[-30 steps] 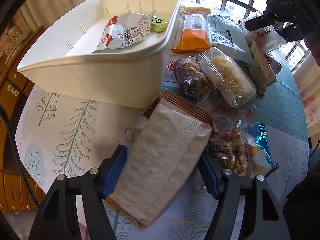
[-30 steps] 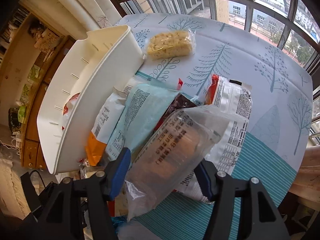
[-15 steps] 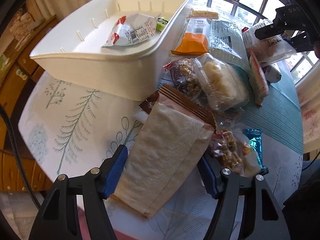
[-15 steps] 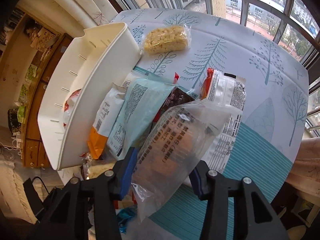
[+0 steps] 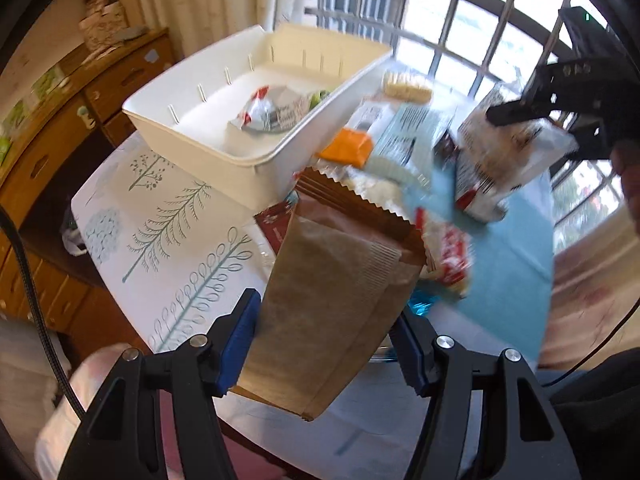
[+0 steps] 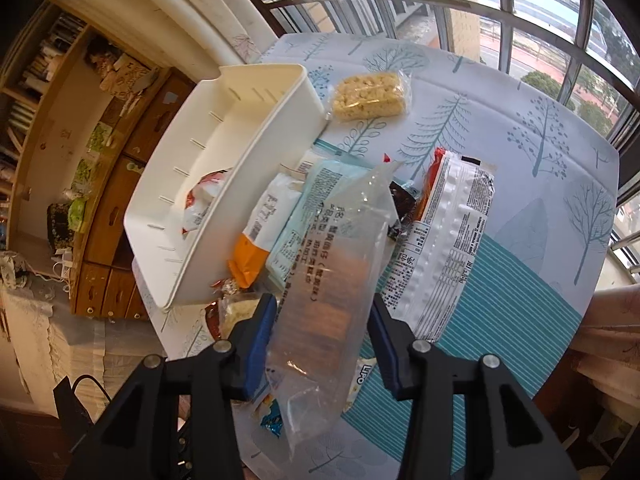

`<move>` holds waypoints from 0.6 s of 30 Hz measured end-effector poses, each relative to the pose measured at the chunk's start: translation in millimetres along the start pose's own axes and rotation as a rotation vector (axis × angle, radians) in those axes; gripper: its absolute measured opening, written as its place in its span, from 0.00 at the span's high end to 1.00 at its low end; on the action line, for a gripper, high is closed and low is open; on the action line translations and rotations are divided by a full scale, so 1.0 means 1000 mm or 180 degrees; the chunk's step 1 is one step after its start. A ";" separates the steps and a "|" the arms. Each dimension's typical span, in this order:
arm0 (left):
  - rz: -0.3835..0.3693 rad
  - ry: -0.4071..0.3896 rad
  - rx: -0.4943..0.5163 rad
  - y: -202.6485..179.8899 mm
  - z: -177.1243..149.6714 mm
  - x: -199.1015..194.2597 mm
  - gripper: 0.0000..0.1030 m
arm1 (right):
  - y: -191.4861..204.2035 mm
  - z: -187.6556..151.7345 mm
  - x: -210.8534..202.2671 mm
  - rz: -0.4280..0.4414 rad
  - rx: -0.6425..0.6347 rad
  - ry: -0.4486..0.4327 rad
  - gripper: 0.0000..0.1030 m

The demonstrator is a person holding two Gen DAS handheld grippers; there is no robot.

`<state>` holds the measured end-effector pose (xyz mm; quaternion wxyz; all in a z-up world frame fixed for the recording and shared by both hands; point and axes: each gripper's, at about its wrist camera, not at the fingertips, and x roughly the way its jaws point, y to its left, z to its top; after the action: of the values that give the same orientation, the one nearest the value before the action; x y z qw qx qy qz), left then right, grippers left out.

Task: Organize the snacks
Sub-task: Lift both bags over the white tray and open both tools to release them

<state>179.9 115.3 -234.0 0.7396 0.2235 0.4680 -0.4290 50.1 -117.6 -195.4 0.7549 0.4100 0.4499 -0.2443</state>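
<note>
Your left gripper [image 5: 326, 344] is closing its jaws on the brown paper snack bag [image 5: 340, 296], which hangs lifted above the table [image 5: 176, 232], just in front of the white bin [image 5: 256, 120]. Your right gripper [image 6: 322, 330] is also closing, clamped on the clear plastic snack pouch [image 6: 328, 280], raised over the pile of packets beside the bin. A red-and-white packet [image 5: 272, 114] lies inside the bin.

Black tool [image 5: 326, 344], blue pads [image 5: 240, 340], silver screws
</note>
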 end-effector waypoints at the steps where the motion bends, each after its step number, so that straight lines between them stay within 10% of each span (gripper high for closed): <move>1: 0.0003 -0.0041 -0.0050 -0.002 0.000 -0.007 0.40 | 0.001 0.000 -0.003 0.0021 -0.0029 -0.0014 0.56; 18: 0.0143 -0.0779 -0.1042 -0.052 0.051 -0.092 0.40 | 0.024 0.034 -0.046 0.0406 -0.0982 -0.0130 0.56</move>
<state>143.7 89.7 -125.5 0.8268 0.0569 0.4329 -0.3546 61.8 -133.1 -136.2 0.8318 0.3119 0.4396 -0.1323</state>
